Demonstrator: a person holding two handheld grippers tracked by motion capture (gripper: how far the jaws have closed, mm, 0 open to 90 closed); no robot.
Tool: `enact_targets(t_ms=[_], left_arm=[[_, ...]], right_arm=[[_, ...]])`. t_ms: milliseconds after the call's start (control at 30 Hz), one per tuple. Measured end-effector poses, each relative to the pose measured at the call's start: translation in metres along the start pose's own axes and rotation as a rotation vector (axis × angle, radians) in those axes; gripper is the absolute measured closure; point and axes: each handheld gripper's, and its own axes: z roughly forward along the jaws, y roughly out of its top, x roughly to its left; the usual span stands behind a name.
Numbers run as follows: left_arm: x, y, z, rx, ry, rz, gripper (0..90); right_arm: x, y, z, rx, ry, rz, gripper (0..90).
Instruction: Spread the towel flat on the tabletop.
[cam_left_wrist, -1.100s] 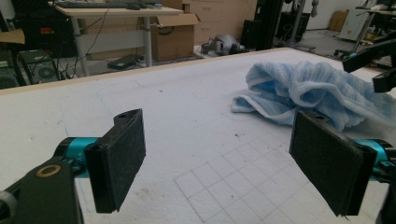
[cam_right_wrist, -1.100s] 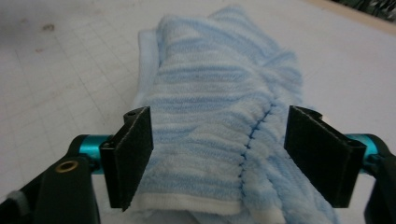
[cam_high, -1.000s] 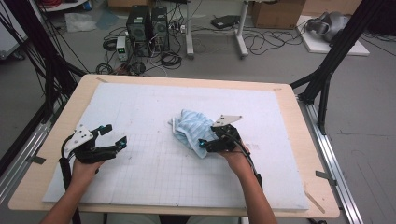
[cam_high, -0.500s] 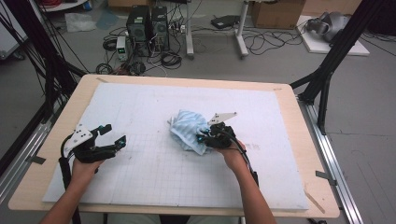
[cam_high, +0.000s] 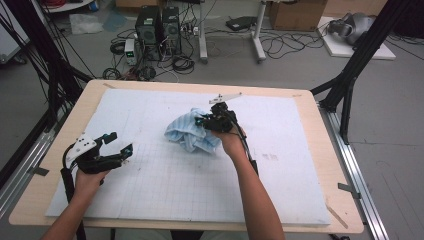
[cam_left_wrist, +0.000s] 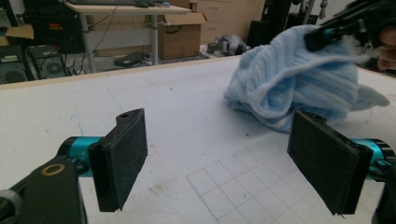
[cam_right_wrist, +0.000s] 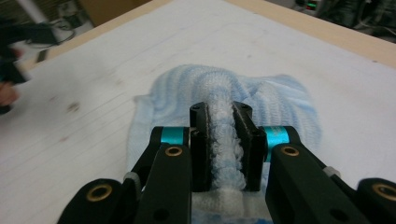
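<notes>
A crumpled light-blue towel (cam_high: 186, 134) lies on the white gridded mat (cam_high: 165, 190) near the table's middle. My right gripper (cam_high: 202, 121) is shut on a raised fold of it, and its jaws have just closed on that fold. In the right gripper view the fold is pinched between the two black pads at the right gripper (cam_right_wrist: 220, 114), and the rest of the towel (cam_right_wrist: 285, 109) hangs down to the mat. My left gripper (cam_high: 120, 142) hovers open and empty at the mat's left. The left gripper (cam_left_wrist: 224, 158) faces the towel (cam_left_wrist: 285, 84) and the right gripper (cam_left_wrist: 345, 23).
The mat covers most of a wooden table (cam_high: 330, 165) with a bare rim all round. Black frame legs (cam_high: 350, 80) stand at the table's far corners. Computers (cam_high: 157, 27), cables and boxes sit on the floor beyond the far edge.
My right gripper shut on a fold of the towel, then moved up and toward the far edge, drawing the towel with it. The left gripper has stayed in place, open.
</notes>
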Motion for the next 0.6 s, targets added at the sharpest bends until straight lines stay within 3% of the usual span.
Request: enact_targets(t_ms=[167, 300, 533, 600], left_arm=[[0.002, 0.000, -0.001, -0.003, 0.005, -0.005, 20.4], [0.002, 0.000, -0.002, -0.003, 0.006, -0.006, 20.4], [0.001, -0.001, 0.000, 0.003, -0.003, -0.004, 20.5], [0.002, -0.001, -0.001, 0.002, -0.001, -0.004, 20.5]], right_arm=[[-0.017, 0.011, 0.028, 0.050, -0.133, 0.016, 78.1], [-0.032, 0.012, 0.041, 0.035, -0.210, 0.050, 78.1], [-0.048, 0.006, 0.055, 0.071, -0.316, 0.079, 77.2], [-0.054, 0.002, 0.055, 0.076, -0.316, 0.114, 72.4]])
